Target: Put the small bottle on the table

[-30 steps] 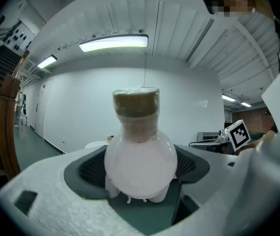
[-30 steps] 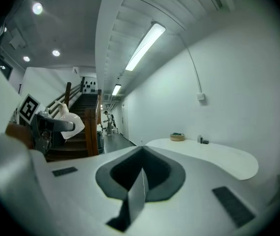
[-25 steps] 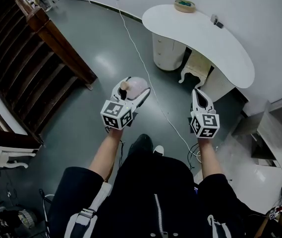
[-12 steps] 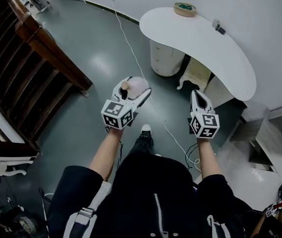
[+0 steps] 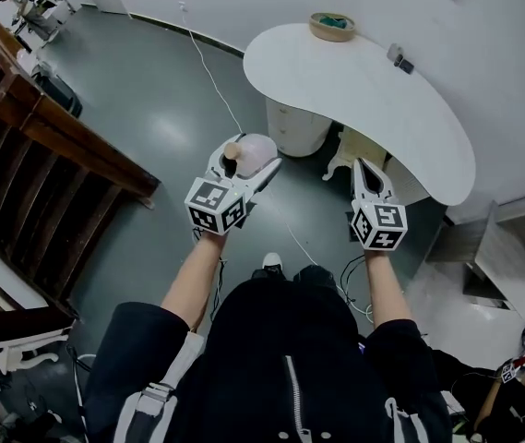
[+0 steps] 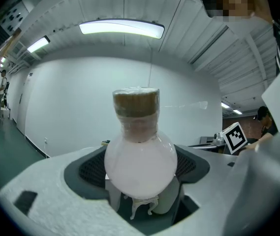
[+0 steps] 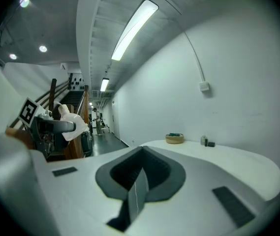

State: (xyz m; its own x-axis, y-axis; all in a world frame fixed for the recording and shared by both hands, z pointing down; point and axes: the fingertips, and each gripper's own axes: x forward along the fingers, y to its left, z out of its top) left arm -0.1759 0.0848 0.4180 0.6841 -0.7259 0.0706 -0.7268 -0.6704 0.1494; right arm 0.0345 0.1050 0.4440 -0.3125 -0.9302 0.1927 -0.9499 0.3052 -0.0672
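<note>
A small round pink bottle (image 5: 253, 151) with a brown cork sits between the jaws of my left gripper (image 5: 246, 158), which is shut on its belly. In the left gripper view the bottle (image 6: 140, 156) stands upright, cork on top, filling the middle. My right gripper (image 5: 366, 175) is shut with nothing in it; in the right gripper view its pads (image 7: 136, 196) meet edge to edge. The white curved table (image 5: 373, 95) lies ahead, beyond both grippers and lower than them.
A woven bowl (image 5: 332, 26) with green contents stands at the table's far end, and two small dark items (image 5: 399, 59) lie near the wall. A white cable (image 5: 208, 72) runs over the grey floor. A wooden staircase (image 5: 41, 169) rises at the left.
The table has drawn nearer and shifted left in the head view as the person walks toward it. Both grippers keep their pose, and the bottle stays held.
</note>
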